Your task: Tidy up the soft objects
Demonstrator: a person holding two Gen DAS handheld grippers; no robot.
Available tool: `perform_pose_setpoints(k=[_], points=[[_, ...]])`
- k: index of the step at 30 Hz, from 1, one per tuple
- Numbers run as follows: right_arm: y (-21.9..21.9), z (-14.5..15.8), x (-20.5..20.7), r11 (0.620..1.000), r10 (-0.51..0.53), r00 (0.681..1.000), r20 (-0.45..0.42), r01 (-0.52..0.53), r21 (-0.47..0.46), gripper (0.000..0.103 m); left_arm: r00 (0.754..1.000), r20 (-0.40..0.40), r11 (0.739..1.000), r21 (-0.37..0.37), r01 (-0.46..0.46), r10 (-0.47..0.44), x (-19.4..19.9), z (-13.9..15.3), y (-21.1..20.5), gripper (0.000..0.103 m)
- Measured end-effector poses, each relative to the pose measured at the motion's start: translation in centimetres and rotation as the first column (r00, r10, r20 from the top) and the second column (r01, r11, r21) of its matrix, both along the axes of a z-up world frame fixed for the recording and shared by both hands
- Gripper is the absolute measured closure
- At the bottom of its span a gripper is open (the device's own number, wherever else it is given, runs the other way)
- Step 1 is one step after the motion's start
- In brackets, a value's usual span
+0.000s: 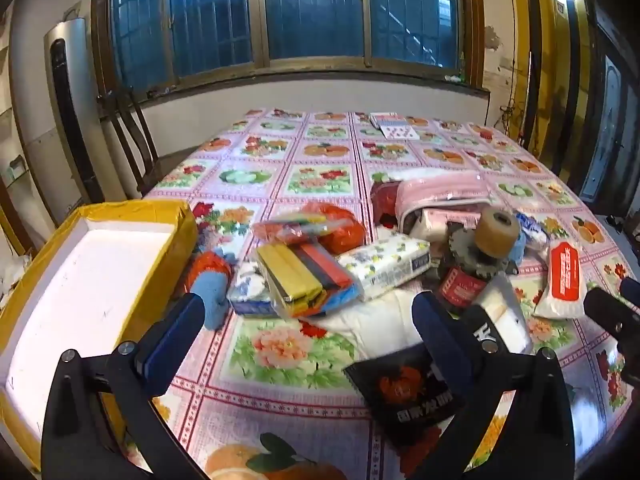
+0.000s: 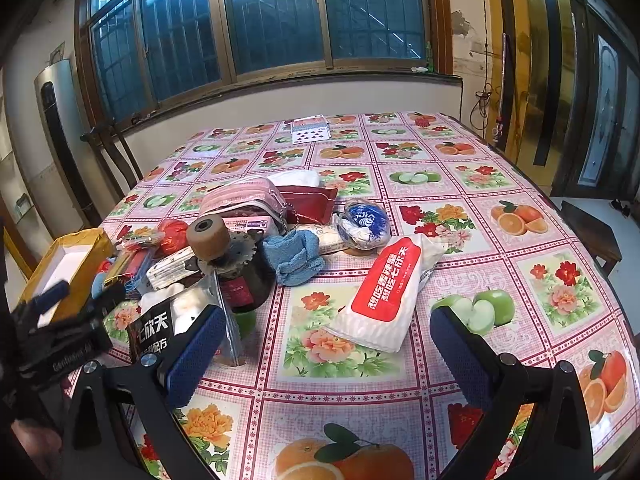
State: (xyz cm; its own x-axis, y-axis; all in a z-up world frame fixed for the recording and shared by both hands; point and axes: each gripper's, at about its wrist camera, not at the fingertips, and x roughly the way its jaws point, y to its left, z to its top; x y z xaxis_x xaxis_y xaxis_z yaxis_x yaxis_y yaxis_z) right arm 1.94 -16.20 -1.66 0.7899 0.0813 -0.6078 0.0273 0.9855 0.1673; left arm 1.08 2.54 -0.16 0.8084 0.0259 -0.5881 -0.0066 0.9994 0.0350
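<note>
A heap of soft goods lies mid-table. In the left wrist view my left gripper (image 1: pixel 308 320) is open just above the cloth, facing a pack of coloured sponges (image 1: pixel 304 280), a floral tissue pack (image 1: pixel 384 264) and a blue cloth (image 1: pixel 216 300). A yellow box (image 1: pixel 80 280) with a white inside stands at its left. In the right wrist view my right gripper (image 2: pixel 328 344) is open and holds nothing; a red-and-white tissue pack (image 2: pixel 388 292) lies just ahead between its fingers. The blue towel (image 2: pixel 294 258), pink pouch (image 2: pixel 240 200) and blue-white bag (image 2: pixel 364 224) lie farther off.
A brown spool (image 2: pixel 208 238) sits on a toothed metal part and a dark jar in the heap. A black packet (image 1: pixel 404 388) lies near the left gripper. Playing cards (image 2: pixel 310 130) rest at the far edge. Chairs and a window stand beyond the flowered tablecloth (image 2: pixel 520 280).
</note>
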Motion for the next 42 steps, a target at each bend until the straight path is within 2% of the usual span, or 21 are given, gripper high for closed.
perform_pose_setpoints(k=[4,8,13,21,24,26,27,29,35,42], points=[[-0.1,0.0,0.1,1.000,0.001,1.000,0.002,-0.001,0.010,0.000,0.994,0.112,1.000,0.008,-0.004,0.003,0.6,1.3,0.2,0.000],[0.1,0.3,0.0,1.000,0.011,1.000,0.019,-0.011,0.005,0.000,0.980,0.200,1.000,0.027,-0.002,-0.004,0.8,1.5,-0.1,0.000],[0.4,0.6,0.1,1.000,0.018,0.999,0.034,-0.018,-0.004,0.000,0.977,0.214,1.000,0.016,0.004,-0.007,0.8,0.9,-0.3,0.000],[0.8,0.4,0.3,1.000,0.030,0.999,0.028,-0.030,0.005,0.000,0.955,0.297,1.000,0.002,-0.028,0.027,-0.9,1.3,0.0,0.000],[1.0,0.5,0.1,0.999,0.034,0.999,0.036,-0.034,-0.002,0.000,0.959,0.283,1.000,-0.019,-0.025,0.029,-1.0,1.3,0.2,0.000],[1.0,0.7,-0.1,0.999,0.033,0.998,0.045,-0.033,-0.004,0.000,0.971,0.235,0.999,-0.046,-0.022,0.032,-0.7,0.9,0.4,0.000],[1.0,0.7,-0.2,0.999,0.032,0.998,0.049,-0.032,-0.003,0.000,0.972,0.229,0.998,-0.044,-0.051,0.059,-0.7,0.9,0.5,0.000],[0.9,0.8,-0.2,0.999,0.033,0.998,0.049,-0.034,0.002,0.000,0.966,0.244,0.996,-0.035,-0.083,0.089,-1.0,0.9,0.4,0.000],[0.5,0.9,-0.5,1.000,0.026,0.998,0.053,-0.026,0.010,0.000,0.968,0.245,0.999,0.014,-0.051,0.046,-1.0,0.8,-0.5,0.000],[0.6,1.1,-0.7,1.000,0.027,0.998,0.055,-0.027,0.009,0.000,0.971,0.227,0.997,-0.013,-0.077,0.078,-0.8,0.7,0.2,0.000]])
